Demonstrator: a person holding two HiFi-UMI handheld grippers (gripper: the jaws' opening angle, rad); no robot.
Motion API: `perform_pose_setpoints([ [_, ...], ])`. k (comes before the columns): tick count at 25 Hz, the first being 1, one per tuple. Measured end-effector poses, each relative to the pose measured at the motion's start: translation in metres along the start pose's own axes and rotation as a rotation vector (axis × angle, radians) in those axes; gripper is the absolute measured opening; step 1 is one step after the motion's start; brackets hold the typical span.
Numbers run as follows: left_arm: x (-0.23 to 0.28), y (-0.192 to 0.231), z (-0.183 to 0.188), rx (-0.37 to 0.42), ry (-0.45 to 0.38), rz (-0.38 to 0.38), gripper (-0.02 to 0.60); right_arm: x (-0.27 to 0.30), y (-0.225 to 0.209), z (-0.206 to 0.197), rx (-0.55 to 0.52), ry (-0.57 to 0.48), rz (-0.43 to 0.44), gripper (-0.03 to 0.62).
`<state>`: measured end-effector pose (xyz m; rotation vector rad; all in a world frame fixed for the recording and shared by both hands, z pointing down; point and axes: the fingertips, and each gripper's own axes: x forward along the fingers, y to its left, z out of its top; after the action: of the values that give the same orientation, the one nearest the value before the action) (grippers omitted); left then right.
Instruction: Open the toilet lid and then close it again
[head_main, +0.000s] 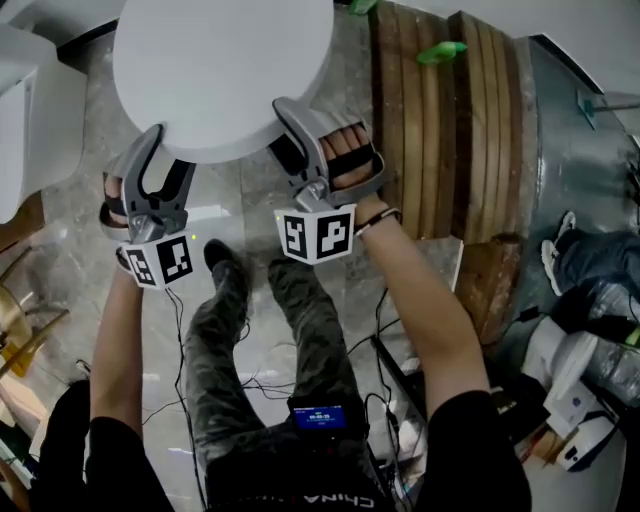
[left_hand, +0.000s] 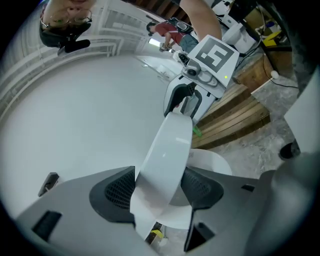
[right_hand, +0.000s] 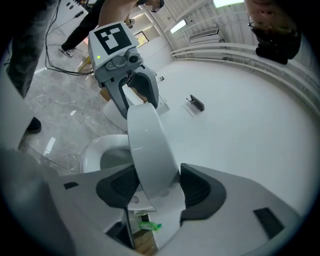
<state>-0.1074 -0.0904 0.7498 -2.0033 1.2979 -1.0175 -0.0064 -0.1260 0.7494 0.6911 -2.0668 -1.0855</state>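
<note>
Left claw (head_main: 165, 152) and right claw (head_main: 288, 130) I see clamped side by side on the toilet lid (head_main: 220, 60). Its rim sits between each claw's pads, tilted up off the bowl (right_hand: 107, 155).

in the head view the toilet lid (head_main: 220, 70) fills the upper centre. the left gripper (head_main: 165, 160) sits at its lower left rim and the right gripper (head_main: 300, 150) at its lower right rim, with the rim pinched between each pair of jaws. wooden boards (head_main: 440, 120) lie right of the lid. the person's legs (head_main: 270, 330) stand below it, between the arms. in the right gripper view the toilet bowl (right_hand: 100, 155) lies lower left of the lid.
</note>
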Motion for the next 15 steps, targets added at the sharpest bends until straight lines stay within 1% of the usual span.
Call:
perform_pose_setpoints([
  [8, 0.007, -0.054, -0.032, 0.07, 0.028, 0.035, 0.272, 0.007, 0.058, -0.02, -0.017, 0.009, -0.049, 0.252],
  [11, 0.013, -0.071, -0.044, 0.102, 0.053, 0.05, 0.272, 0.012, 0.077, -0.029, -0.024, 0.022, -0.063, 0.257],
  [15, 0.017, -0.094, -0.059, 0.125, 0.09, 0.06, 0.275, 0.017, 0.101, -0.038, -0.035, 0.03, -0.074, 0.263],
])
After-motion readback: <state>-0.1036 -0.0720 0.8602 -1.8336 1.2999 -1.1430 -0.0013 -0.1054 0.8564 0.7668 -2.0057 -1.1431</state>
